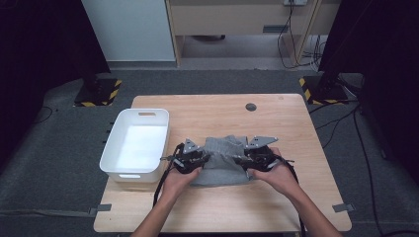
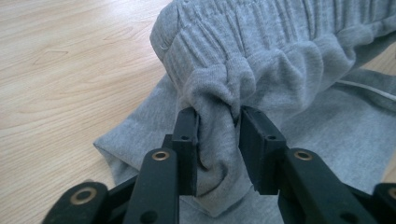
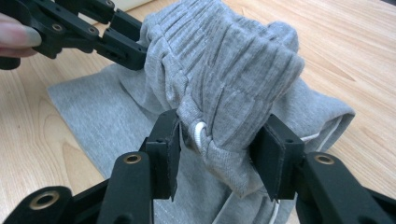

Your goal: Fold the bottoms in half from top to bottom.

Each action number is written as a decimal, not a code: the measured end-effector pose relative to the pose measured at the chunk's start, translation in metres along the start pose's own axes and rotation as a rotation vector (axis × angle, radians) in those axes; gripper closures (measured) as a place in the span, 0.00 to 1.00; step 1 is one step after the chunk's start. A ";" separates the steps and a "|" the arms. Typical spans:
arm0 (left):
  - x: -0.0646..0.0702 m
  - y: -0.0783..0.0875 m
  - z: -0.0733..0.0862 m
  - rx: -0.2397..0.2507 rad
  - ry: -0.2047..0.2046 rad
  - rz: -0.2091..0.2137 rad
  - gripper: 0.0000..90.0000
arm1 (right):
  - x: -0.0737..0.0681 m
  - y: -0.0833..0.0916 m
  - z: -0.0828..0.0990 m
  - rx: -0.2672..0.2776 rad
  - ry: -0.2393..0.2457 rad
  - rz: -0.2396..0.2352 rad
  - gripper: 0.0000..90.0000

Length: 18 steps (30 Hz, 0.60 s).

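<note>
Forearms come in from the bottom edge of the high view, each hand carrying a gripper to the grey sweatpants (image 1: 221, 160) lying on the near middle of the wooden counter (image 1: 276, 207). Folded into a compact bundle, the garment's long axis runs left to right across the counter, and its gathered elastic waistband is lifted into a ridge between the two hands. At the left end of that ridge, the left gripper (image 2: 218, 122) has a bunched fold of the waistband between its jaws, both pads pressing the cloth. On the other end, the right gripper (image 3: 219, 135) pinches a thicker roll of waistband, where a white drawstring eyelet (image 3: 200, 133) shows beside its left pad. Lower layers of the fabric lie flat on the wood under the raised part. Just left of the garment, near the left hand, stands an empty white bin (image 1: 118, 153) at the counter's left edge. A small dark grommet hole (image 1: 251, 106) sits toward the far edge, well apart from the cloth.
</note>
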<state>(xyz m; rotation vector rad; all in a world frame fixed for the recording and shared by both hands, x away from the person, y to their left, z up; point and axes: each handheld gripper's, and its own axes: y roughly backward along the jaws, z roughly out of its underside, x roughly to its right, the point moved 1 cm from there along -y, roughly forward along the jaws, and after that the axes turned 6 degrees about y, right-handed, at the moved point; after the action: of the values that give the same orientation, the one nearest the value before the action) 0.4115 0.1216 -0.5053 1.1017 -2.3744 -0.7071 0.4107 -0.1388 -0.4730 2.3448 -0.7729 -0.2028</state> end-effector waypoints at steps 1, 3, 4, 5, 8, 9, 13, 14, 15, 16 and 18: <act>0.000 0.001 0.000 -0.001 -0.001 0.002 0.72 | 0.000 0.000 0.002 -0.005 0.005 -0.005 0.61; 0.001 0.002 0.001 0.001 0.000 0.004 0.70 | 0.000 0.000 0.002 -0.006 0.005 -0.006 0.61; 0.002 0.005 0.001 0.005 -0.002 0.011 0.69 | 0.000 0.000 0.004 -0.007 0.002 -0.007 0.61; 0.003 0.007 0.000 0.009 -0.006 0.012 0.69 | 0.000 0.000 0.004 -0.008 0.003 -0.009 0.61; 0.005 0.013 -0.003 0.022 -0.008 0.015 0.68 | -0.001 0.000 0.007 -0.008 -0.002 -0.011 0.61; 0.006 0.015 -0.005 0.027 -0.007 0.015 0.68 | -0.001 0.000 0.008 -0.011 -0.002 -0.013 0.61; 0.007 0.021 -0.013 0.055 0.000 0.023 0.68 | -0.002 0.000 0.012 -0.011 -0.005 -0.017 0.61; 0.008 0.022 -0.016 0.057 0.001 0.022 0.68 | -0.003 -0.001 0.013 -0.009 -0.006 -0.018 0.61; 0.008 0.022 -0.016 0.057 0.001 0.022 0.67 | -0.003 -0.001 0.013 -0.009 -0.006 -0.018 0.61; 0.008 0.023 -0.021 0.062 -0.002 0.020 0.67 | -0.003 -0.001 0.013 -0.010 -0.004 -0.021 0.61; 0.008 0.022 -0.031 0.072 -0.001 0.015 0.65 | -0.004 -0.002 0.015 -0.012 -0.005 -0.026 0.61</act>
<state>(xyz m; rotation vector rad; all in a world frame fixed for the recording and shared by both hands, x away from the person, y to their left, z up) 0.4119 0.1194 -0.4663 1.1118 -2.4229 -0.6218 0.4033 -0.1431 -0.4857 2.3444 -0.7423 -0.2237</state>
